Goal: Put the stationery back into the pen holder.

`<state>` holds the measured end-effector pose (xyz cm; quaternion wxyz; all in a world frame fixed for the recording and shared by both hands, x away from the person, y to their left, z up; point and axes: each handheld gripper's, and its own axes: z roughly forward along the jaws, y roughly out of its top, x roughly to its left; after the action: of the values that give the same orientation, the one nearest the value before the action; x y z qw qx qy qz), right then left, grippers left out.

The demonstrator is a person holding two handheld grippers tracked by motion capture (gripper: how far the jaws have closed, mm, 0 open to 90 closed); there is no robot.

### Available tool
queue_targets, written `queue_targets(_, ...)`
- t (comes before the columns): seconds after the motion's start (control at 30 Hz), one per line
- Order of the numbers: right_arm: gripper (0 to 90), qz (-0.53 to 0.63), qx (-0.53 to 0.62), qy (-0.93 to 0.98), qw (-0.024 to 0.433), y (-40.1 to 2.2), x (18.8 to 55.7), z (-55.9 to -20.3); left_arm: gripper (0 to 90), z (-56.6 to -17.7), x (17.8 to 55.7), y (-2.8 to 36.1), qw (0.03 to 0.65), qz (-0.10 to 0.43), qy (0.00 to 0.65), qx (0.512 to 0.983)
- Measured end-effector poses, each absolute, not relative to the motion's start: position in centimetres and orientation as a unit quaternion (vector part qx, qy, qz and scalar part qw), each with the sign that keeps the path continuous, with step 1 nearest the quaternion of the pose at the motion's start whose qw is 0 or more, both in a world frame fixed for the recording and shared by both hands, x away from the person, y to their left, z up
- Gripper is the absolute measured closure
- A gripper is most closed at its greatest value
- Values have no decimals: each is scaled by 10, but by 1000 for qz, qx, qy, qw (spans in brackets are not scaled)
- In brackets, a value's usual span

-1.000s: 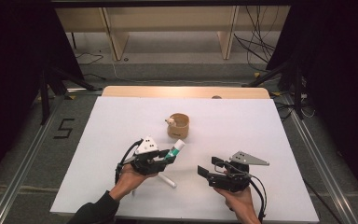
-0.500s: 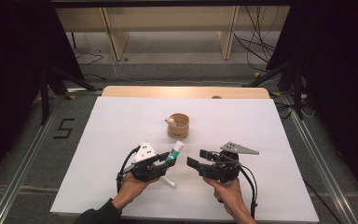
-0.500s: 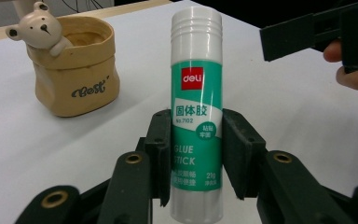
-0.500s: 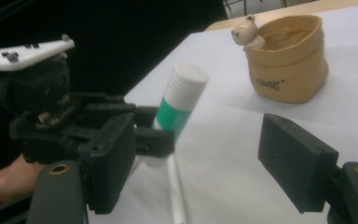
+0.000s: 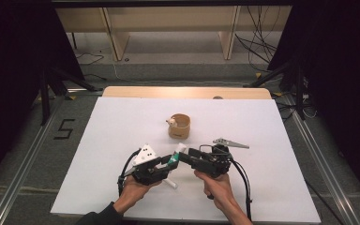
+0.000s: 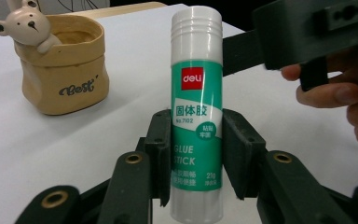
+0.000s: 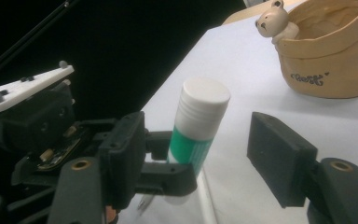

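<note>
Right gripper view shows my left gripper (image 7: 177,163) clamping the green-and-white plastic glue stick (image 7: 196,126), so I must centre my open, just-closing right gripper (image 7: 200,154) on its white ribbed cap (image 7: 204,100) at frame centre before squeezing.

On the bench (image 5: 122,122), the pot (image 5: 180,127) stands beyond the glue stick (image 5: 174,158). The stick sits between the left gripper (image 5: 166,163) and the right gripper (image 5: 187,157) (cap end toward the pot), just above a pen (image 5: 171,182).
</note>
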<state>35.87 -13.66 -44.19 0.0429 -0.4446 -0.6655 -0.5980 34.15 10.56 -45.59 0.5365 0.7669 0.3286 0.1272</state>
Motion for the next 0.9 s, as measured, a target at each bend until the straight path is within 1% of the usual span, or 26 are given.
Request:
queue_targets(0.2,430,-596,-447,-665,53,-129,361,-442,651,-455,340,105,538,125,327,767)
queue_targets(0.3,464,-597,-447,-663,55,-126,363,-442,651,-454,339,105,539,126,325,767)
queue_targets(0.37,499,-600,-453,-656,68,-124,364,-443,651,-455,338,104,538,129,322,768)
queue_targets(0.4,499,-600,-453,-656,68,-124,364,-443,651,-455,338,104,539,128,323,768)
queue_targets(0.63,578,-601,-460,-649,79,-122,366,-445,651,-454,337,104,541,129,320,767)
queue_targets(0.67,602,-600,-461,-649,80,-122,366,-446,652,-454,337,104,542,130,319,767)
queue_targets(0.9,645,-604,-463,-643,84,-122,368,-447,651,-454,337,104,543,130,316,767)
